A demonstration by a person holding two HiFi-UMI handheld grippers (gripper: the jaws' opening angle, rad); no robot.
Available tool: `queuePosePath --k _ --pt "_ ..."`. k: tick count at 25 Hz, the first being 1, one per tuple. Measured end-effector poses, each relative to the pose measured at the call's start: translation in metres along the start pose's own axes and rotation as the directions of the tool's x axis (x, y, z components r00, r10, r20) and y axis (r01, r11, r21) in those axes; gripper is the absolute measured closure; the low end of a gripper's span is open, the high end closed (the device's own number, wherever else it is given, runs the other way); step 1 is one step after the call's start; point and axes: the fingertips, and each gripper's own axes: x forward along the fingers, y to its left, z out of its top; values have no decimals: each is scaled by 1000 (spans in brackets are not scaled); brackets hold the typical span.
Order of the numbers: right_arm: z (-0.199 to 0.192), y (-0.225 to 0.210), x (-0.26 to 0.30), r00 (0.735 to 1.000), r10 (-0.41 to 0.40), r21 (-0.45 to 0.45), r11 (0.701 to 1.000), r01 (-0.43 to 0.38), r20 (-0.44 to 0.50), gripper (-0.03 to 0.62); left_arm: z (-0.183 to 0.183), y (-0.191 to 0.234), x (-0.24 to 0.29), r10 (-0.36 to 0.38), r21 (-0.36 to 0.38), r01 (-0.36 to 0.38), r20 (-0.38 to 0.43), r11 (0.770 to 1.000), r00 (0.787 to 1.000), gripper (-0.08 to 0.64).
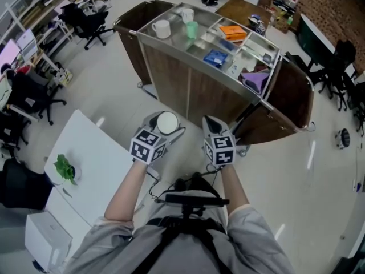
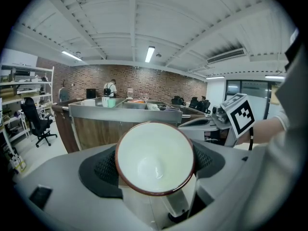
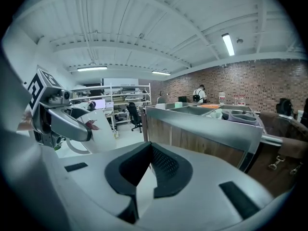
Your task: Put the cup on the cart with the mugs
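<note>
Your left tool (image 1: 164,125) is clamped on the white ceramic cup with a thin brown rim (image 2: 154,159). You hold it in the air, near the wood-panelled cart with a steel tray top (image 1: 188,90). White mugs (image 1: 161,28) stand at the cart's left end. Your right tool (image 3: 150,148) is pressed together and empty.

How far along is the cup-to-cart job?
Done: the cup is picked up, clamped in the left gripper.
In hand: it is held in the air, short of the cart.
Left: reach the end compartment where the mugs stand and set it down there.
The right gripper is shut and empty.
</note>
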Motion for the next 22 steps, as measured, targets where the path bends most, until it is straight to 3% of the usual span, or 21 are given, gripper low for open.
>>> queuePosePath --k 12,22 --pt "62 -12 95 989 146 -31 989 -146 11 586 51 75 48 59 -42 -59 8 997 998 146" --pt "167 -57 175 959 279 -46 960 -277 43 586 141 156 110 126 -26 -126 11 992 992 146"
